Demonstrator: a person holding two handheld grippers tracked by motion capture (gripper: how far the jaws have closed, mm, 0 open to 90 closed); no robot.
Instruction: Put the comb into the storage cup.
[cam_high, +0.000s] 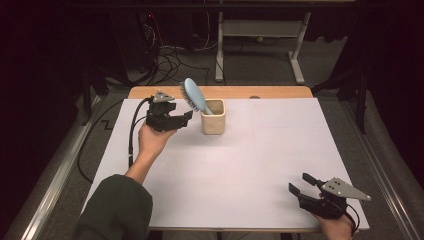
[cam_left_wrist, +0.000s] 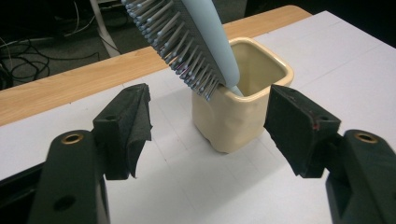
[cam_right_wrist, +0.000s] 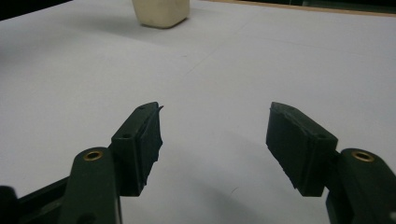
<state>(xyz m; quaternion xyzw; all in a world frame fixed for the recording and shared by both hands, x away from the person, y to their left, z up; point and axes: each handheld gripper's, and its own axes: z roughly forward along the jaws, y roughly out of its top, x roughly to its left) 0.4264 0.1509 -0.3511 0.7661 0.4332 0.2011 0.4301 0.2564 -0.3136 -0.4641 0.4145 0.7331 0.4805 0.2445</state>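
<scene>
One pale blue bristled hairbrush (cam_high: 194, 96) stands handle-down in the cream square ceramic cup (cam_high: 213, 117), just beyond my left gripper (cam_high: 187, 116), whose jaws gape empty. My right gripper (cam_high: 302, 183) rests released, well apart.

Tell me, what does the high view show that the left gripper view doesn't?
High view alone: the person's sleeve, the right gripper open near the table's front edge, and the floor cables. Left gripper view alone: the hairbrush bristles close up, between the left gripper's open jaws. Both: the brush leaning in the cream cup on the white table.
</scene>
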